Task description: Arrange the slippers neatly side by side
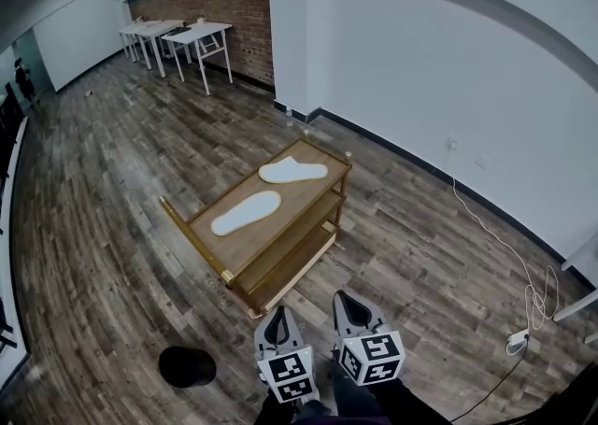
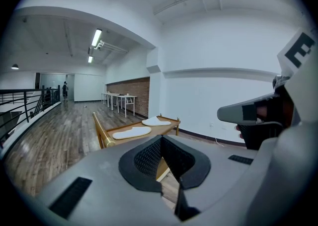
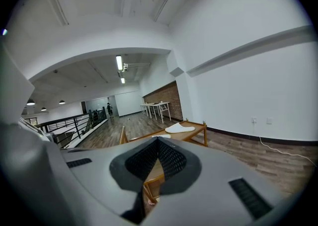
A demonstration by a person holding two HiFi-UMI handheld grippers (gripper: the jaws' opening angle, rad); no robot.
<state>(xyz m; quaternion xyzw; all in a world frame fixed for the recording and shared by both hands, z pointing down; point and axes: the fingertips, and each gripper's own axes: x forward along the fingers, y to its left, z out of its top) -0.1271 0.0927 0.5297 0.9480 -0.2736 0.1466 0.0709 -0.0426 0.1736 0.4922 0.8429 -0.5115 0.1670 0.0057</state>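
Observation:
Two white slippers lie on the top shelf of a low wooden cart [image 1: 313,154]. The near slipper [image 1: 245,213] lies lengthwise, the far slipper [image 1: 293,170] is turned at an angle to it, and a gap separates them. Both show in the left gripper view as near slipper [image 2: 131,132] and far slipper [image 2: 156,121]; the right gripper view shows the far slipper [image 3: 179,128]. My left gripper [image 1: 276,326] and right gripper [image 1: 349,309] hover side by side above the floor, short of the cart's near end. Both are shut and hold nothing.
The cart [image 2: 101,129] has a raised handle bar at its left end and lower shelves. A black round object [image 1: 187,366] sits on the floor at my left. A white cable [image 1: 505,246] runs to a power strip at right. White tables [image 1: 196,36] stand far back.

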